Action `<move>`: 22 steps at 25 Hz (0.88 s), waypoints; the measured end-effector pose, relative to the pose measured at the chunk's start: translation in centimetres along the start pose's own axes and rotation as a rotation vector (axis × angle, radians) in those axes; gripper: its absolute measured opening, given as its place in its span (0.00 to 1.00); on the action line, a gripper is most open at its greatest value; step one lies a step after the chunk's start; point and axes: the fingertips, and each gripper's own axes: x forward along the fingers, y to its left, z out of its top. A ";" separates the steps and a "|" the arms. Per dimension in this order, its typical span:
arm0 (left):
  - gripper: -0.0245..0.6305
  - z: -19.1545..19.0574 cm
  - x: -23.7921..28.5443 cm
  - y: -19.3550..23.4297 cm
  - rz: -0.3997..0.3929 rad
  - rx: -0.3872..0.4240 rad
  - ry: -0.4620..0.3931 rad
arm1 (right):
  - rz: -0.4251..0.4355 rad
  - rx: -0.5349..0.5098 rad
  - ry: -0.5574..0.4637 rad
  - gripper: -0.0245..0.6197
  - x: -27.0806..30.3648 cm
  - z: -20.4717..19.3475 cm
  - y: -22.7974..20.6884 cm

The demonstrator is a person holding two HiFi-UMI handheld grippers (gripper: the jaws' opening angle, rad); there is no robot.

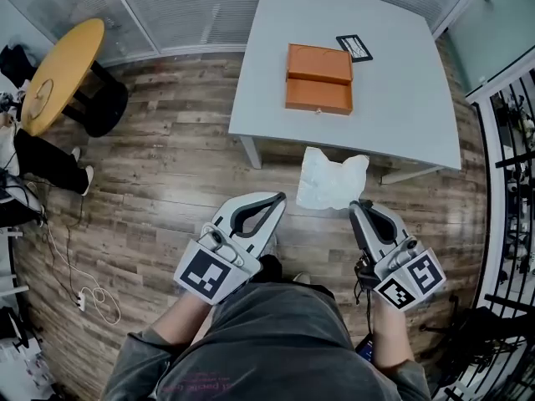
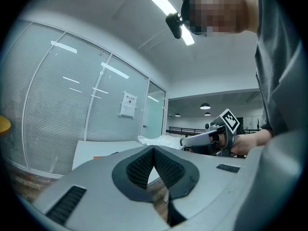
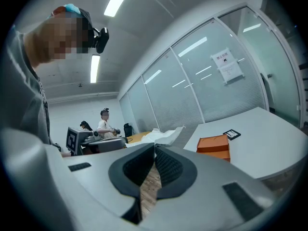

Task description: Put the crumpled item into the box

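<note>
Left tongs [image 1: 278, 198] pressed together, right tongs [image 1: 355, 205] pinching crumpled paper [image 1: 330, 180], orange box [image 1: 318, 78] on grey table [image 1: 401, 98], wood floor [image 1: 167, 165].

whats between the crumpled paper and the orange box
Nothing but bare grey table, as the head view shows, between crumpled paper and orange box.

Bright, even indoor light from ceiling strips [image 2: 163, 4]; reflections streak glass wall [image 2: 72, 81]; shadows faint; strong fisheye bending, dark vignetted corners in gripper views.
</note>
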 end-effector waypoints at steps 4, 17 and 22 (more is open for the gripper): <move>0.06 0.1 0.1 3.0 -0.012 -0.011 0.004 | -0.017 -0.006 0.002 0.05 2.9 0.8 -0.3; 0.06 0.1 0.7 6.7 -0.035 -0.012 0.012 | -0.044 -0.007 0.008 0.05 6.7 1.6 -0.8; 0.06 0.1 1.1 7.6 -0.027 -0.012 0.008 | -0.041 -0.011 0.007 0.05 7.5 1.8 -1.3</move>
